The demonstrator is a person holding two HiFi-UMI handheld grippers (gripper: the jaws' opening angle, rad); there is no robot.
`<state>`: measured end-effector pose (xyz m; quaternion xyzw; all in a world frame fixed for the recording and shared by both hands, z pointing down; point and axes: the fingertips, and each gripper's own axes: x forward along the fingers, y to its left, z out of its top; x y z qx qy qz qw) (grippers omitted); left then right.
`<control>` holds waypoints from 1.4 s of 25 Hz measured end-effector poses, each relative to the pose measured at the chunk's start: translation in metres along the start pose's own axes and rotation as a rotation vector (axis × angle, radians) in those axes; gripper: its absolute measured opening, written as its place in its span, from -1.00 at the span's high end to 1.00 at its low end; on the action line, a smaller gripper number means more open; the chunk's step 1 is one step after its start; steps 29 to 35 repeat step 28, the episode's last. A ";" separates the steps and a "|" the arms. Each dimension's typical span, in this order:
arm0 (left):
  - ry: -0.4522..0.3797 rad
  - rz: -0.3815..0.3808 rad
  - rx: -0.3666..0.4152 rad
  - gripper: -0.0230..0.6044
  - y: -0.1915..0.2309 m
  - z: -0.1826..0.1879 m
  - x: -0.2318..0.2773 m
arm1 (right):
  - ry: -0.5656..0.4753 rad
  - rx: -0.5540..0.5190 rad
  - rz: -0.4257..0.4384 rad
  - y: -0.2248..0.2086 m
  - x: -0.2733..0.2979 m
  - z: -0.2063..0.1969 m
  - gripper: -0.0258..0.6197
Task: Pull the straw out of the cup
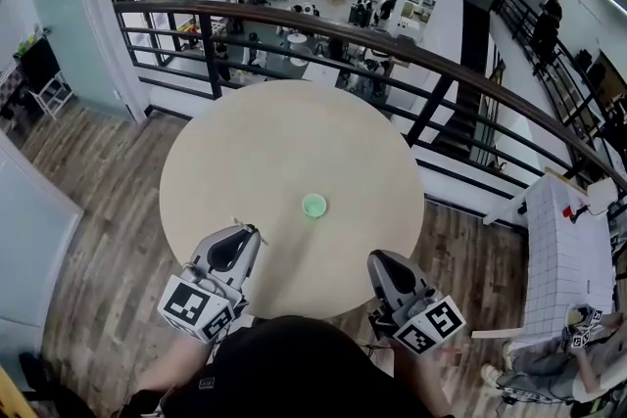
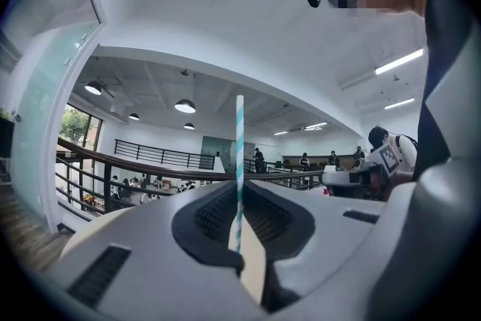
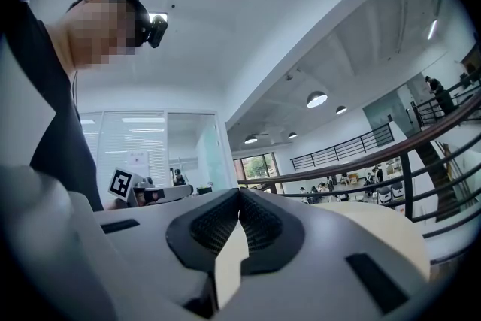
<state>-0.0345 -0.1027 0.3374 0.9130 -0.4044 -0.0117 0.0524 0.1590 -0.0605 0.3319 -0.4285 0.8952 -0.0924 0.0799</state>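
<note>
Straw (image 2: pixel 240 154), teal-and-white striped: pinched upright in my left gripper (image 2: pixel 239 188), jaws nearly together on it, most of its length rising above the tips. Green cup (image 1: pixel 313 206): on the round table (image 1: pixel 245 142), ahead of and between both grippers, clear of the straw. Right gripper (image 3: pixel 240 193): jaws closed, nothing in them.

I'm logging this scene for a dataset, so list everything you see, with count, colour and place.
Table: one, beige, round, centre of the head view.
Cup: one, green, on the table, right of centre.
Straw: one, teal-and-white striped, upright, out of the cup.
Railing: one, dark, beyond the table's far edge.
Left gripper: one, grey, over the table's near edge, shut on the straw.
Right gripper: one, grey, over the near edge, shut, empty.
</note>
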 end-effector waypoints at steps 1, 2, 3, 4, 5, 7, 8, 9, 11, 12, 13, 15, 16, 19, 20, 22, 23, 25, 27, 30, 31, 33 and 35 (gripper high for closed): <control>0.000 0.002 0.000 0.83 -0.001 0.000 0.000 | 0.002 -0.001 0.000 0.000 -0.001 -0.001 0.85; -0.001 0.004 0.000 0.84 -0.001 0.000 0.000 | 0.004 -0.002 0.001 0.000 -0.002 -0.001 0.85; -0.002 0.006 0.001 0.84 0.000 0.001 0.001 | 0.006 -0.003 0.002 0.000 -0.002 -0.002 0.85; -0.004 0.007 0.003 0.84 0.001 0.002 0.002 | 0.009 -0.005 0.002 -0.001 0.000 -0.002 0.85; -0.005 0.009 0.004 0.84 0.003 0.003 0.002 | 0.011 -0.006 0.003 -0.001 0.001 -0.003 0.85; -0.004 0.013 0.004 0.84 0.006 0.003 0.003 | 0.015 -0.007 0.003 -0.003 0.003 -0.004 0.85; -0.002 0.016 0.001 0.84 0.006 0.002 0.002 | 0.016 -0.006 0.004 -0.002 0.003 -0.005 0.85; 0.000 0.019 -0.002 0.83 0.005 0.000 0.000 | 0.017 -0.004 0.006 -0.001 0.002 -0.006 0.85; 0.005 0.023 -0.005 0.84 0.001 -0.003 -0.006 | 0.022 0.000 0.009 0.002 -0.002 -0.009 0.85; 0.006 0.024 -0.005 0.84 0.000 -0.004 -0.007 | 0.026 0.001 0.010 0.003 -0.002 -0.010 0.85; 0.007 0.024 -0.005 0.84 0.001 -0.004 -0.006 | 0.029 0.003 0.011 0.002 0.000 -0.011 0.85; 0.007 0.022 -0.005 0.84 0.005 -0.003 0.001 | 0.032 0.004 0.015 -0.003 0.006 -0.010 0.85; 0.008 0.024 -0.006 0.84 0.007 -0.003 0.004 | 0.032 0.004 0.017 -0.004 0.008 -0.009 0.85; 0.007 0.025 -0.004 0.84 0.007 -0.004 0.005 | 0.026 0.002 0.018 -0.006 0.008 -0.006 0.85; 0.007 0.026 -0.003 0.83 0.007 -0.004 0.006 | 0.023 0.000 0.017 -0.007 0.008 -0.005 0.85; 0.008 0.029 -0.004 0.84 0.007 -0.005 0.006 | 0.021 -0.002 0.014 -0.008 0.007 -0.005 0.85; 0.008 0.030 -0.005 0.83 0.008 -0.005 0.007 | 0.021 -0.001 0.013 -0.008 0.008 -0.006 0.85; 0.009 0.031 -0.004 0.84 0.009 -0.004 0.007 | 0.022 0.000 0.014 -0.009 0.009 -0.006 0.85; 0.009 0.030 -0.001 0.84 0.009 -0.003 0.008 | 0.022 0.001 0.016 -0.009 0.011 -0.005 0.85; 0.008 0.030 0.000 0.84 0.010 -0.002 0.008 | 0.022 0.002 0.016 -0.009 0.011 -0.005 0.85; 0.008 0.030 0.000 0.84 0.010 -0.002 0.008 | 0.022 0.002 0.016 -0.009 0.011 -0.005 0.85; 0.008 0.030 0.000 0.84 0.010 -0.002 0.008 | 0.022 0.002 0.016 -0.009 0.011 -0.005 0.85; 0.008 0.030 0.000 0.84 0.010 -0.002 0.008 | 0.022 0.002 0.016 -0.009 0.011 -0.005 0.85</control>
